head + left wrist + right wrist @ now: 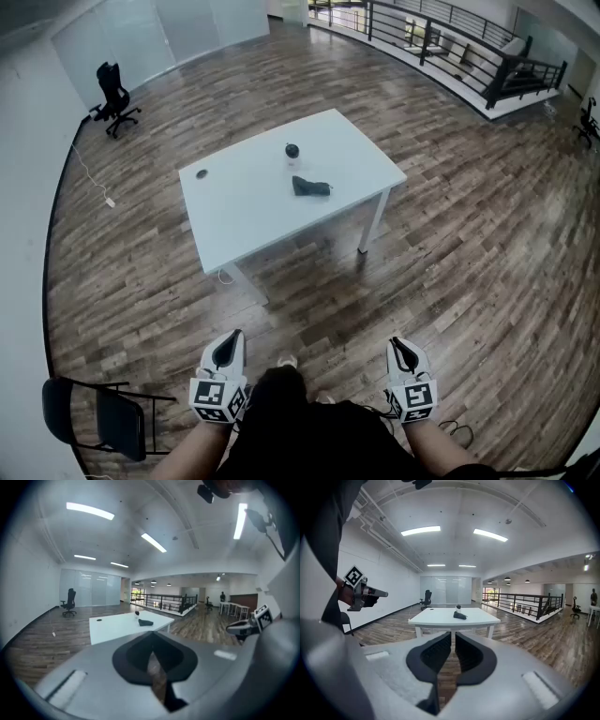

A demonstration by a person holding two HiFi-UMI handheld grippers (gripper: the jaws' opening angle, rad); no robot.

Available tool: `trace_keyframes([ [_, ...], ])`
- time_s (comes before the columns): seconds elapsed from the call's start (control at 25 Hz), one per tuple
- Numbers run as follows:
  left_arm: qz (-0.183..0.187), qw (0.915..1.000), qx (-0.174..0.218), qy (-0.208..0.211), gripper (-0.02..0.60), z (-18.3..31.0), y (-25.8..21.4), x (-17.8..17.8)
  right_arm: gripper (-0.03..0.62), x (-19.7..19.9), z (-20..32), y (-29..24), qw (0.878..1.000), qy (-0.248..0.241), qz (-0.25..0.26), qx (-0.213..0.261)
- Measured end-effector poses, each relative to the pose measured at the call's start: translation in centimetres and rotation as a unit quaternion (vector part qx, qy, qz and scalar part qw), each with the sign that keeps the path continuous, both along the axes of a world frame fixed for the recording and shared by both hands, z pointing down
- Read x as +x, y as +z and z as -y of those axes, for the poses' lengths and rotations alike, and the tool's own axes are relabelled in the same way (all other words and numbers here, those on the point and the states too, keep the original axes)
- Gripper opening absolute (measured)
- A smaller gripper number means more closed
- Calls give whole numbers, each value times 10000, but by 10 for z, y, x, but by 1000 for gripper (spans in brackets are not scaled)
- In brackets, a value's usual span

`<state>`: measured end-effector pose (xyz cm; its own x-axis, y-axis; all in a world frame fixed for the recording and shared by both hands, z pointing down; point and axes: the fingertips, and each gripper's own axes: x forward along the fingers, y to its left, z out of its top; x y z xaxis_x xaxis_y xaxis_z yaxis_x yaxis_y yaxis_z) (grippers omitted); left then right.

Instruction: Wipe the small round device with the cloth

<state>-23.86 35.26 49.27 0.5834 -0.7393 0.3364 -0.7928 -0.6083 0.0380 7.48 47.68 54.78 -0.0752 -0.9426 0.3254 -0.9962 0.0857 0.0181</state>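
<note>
While the person stands well back from the white table (pixel 238 216), both grippers hang low in front of the body and are well apart from everything on the tabletop. The left gripper (pixel 228 341) has its jaws drawn almost together, only a thin slit of floor showing between the pads, and nothing sits in it. The right gripper (pixel 397 345) is likewise nearly pressed together and empty, with a narrow strip of wooden floor visible through the gap. Both point forward and slightly downward toward the table.

The small round device (pixel 292 150) stands upright on the far half of the table, toward its right side as the head view shows it. The dark cloth (pixel 310 187) lies crumpled just in front of it, nearer the person, close to the device but not touching it. A small dark disc (pixel 202 173) rests near the table's left edge. A black office chair (pixel 114 94) stands by the far wall, and a folding chair (pixel 94 417) sits beside the person's left arm.
</note>
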Motion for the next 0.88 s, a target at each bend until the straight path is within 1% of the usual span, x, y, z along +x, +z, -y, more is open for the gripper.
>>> trace_keyframes([
  [0.12,65,10000,-2,10,8,18,7,6,18,0,19,1,9988,-234,-425,75],
  [0.2,22,10000,-46,41,8,38,15,18,18,1,37,4,9975,-336,-619,86],
  [0.36,-56,9995,-17,295,8,92,21,52,18,5,77,11,9974,-346,-635,-42],
  [0.48,-69,9986,84,525,8,139,17,68,18,15,109,6,9970,-214,-743,-81],
  [0.6,14,9956,254,905,8,184,9,89,18,23,151,-1,9969,-77,-778,-112],
  [0.68,-25,9928,329,1152,8,207,2,107,18,24,179,-2,9969,-91,-772,-153],
  [0.76,-134,9915,302,1257,8,229,-1,120,18,26,208,-3,9969,-95,-755,-186],
  [0.88,-223,9910,228,1304,8,262,-1,125,18,25,250,-14,9973,-69,-722,-113],
])
